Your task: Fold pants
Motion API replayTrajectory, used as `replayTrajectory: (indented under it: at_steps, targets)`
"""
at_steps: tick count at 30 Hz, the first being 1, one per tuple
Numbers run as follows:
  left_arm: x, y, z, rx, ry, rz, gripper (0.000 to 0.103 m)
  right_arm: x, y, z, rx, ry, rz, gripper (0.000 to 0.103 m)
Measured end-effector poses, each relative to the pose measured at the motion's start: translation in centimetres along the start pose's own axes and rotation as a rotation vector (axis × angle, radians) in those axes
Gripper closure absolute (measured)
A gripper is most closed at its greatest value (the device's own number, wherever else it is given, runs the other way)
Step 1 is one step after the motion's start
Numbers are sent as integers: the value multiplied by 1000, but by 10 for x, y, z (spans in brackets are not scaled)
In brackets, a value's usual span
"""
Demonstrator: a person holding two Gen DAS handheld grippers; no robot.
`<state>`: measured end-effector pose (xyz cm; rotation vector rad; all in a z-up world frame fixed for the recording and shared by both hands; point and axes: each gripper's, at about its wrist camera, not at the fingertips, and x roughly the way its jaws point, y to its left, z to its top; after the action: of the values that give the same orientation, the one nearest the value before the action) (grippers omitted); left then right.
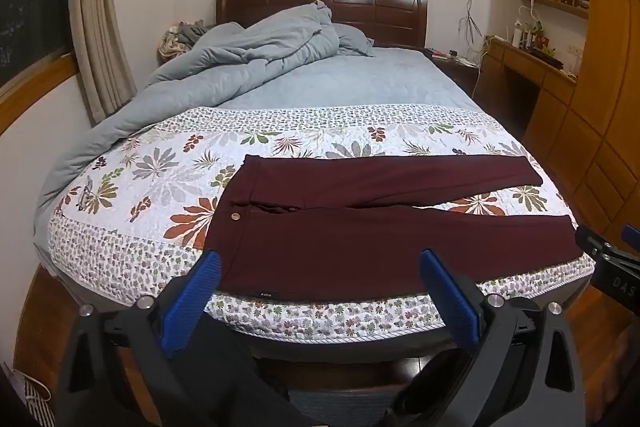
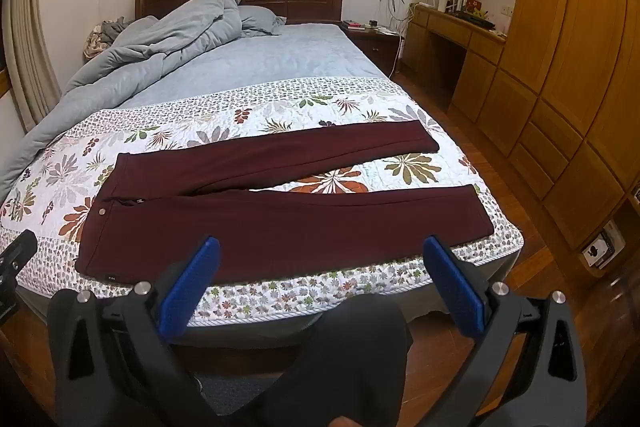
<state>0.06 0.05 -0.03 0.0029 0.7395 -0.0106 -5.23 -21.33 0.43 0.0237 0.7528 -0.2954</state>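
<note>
Dark maroon pants (image 1: 360, 235) lie flat across the foot of the bed on a floral quilt (image 1: 152, 179), waistband to the left, both legs spread to the right in a narrow V. They also show in the right wrist view (image 2: 280, 223). My left gripper (image 1: 320, 263) is open and empty, held just off the bed's near edge in front of the waist and near leg. My right gripper (image 2: 322, 247) is open and empty, in front of the near leg. The right gripper also shows at the right edge of the left wrist view (image 1: 608, 259).
A rumpled blue-grey duvet (image 1: 224, 67) is piled at the head and left side of the bed. A wooden headboard (image 1: 380, 11) stands behind. Wooden wardrobes (image 2: 560, 67) and a desk (image 2: 456, 27) line the right side. The floor (image 2: 520, 267) is wood.
</note>
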Motion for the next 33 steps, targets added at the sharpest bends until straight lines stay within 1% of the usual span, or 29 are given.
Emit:
replayTrajectory:
  at_steps: [6, 33]
  targets:
    - [1, 0, 0, 3, -5, 10, 4, 0, 0, 0, 3, -1, 3, 2]
    - [-1, 1, 1, 6, -10, 7, 4, 1, 0, -1, 1, -4, 0, 2]
